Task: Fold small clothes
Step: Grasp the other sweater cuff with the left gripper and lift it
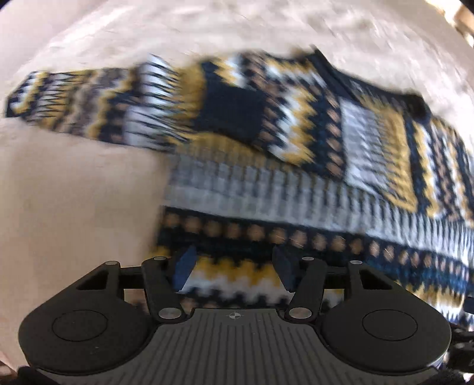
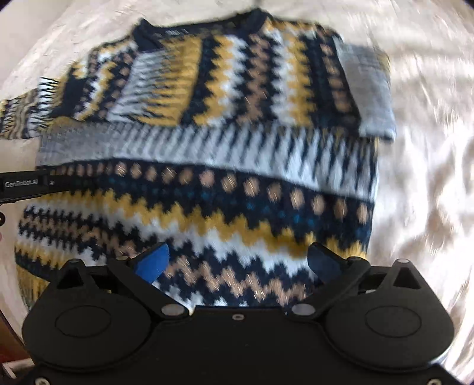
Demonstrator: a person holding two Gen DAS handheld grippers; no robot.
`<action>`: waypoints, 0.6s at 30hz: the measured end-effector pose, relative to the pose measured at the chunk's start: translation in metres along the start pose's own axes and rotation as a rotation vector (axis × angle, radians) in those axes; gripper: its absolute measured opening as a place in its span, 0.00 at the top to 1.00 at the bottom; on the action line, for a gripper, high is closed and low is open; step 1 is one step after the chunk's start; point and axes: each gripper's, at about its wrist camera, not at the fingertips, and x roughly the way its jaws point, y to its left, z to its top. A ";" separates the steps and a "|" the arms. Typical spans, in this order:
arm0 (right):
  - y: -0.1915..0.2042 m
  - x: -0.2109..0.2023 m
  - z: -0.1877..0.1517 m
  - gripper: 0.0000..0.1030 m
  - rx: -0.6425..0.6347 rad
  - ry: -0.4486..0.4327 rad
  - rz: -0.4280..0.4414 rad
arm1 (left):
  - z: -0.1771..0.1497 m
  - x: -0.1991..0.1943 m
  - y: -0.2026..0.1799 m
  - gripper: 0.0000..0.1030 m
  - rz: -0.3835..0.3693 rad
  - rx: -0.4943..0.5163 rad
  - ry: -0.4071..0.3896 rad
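Navy, mustard and white zigzag-knit sweater (image 2: 207,165) flat on cream cloth (image 2: 429,148), collar at 12 o'clock | left gripper (image 1: 235,268) fingers parted, empty | right gripper (image 2: 238,262) fingers spread wide, empty, above hem.

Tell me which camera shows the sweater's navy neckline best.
The right wrist view. There the navy neckline of the sweater curves across the top of the picture, blurred but nearly whole. The left wrist view shows only a short dark strip of that collar at the garment's far edge, seen obliquely and smeared.
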 end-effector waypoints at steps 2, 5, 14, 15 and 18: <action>0.006 -0.009 0.006 0.03 -0.017 -0.038 -0.007 | 0.000 -0.009 0.026 0.46 -0.007 -0.053 -0.040; 0.020 -0.022 0.019 0.03 -0.048 -0.104 -0.034 | 0.006 -0.016 0.069 0.46 -0.021 -0.127 -0.086; 0.069 -0.054 0.043 0.03 -0.023 -0.321 -0.057 | 0.051 -0.011 0.192 0.46 0.008 -0.216 -0.178; 0.076 -0.055 0.046 0.03 -0.013 -0.330 -0.053 | 0.058 -0.006 0.203 0.46 0.011 -0.219 -0.180; 0.093 -0.055 0.050 0.03 0.000 -0.334 -0.060 | 0.080 0.009 0.237 0.46 0.012 -0.236 -0.179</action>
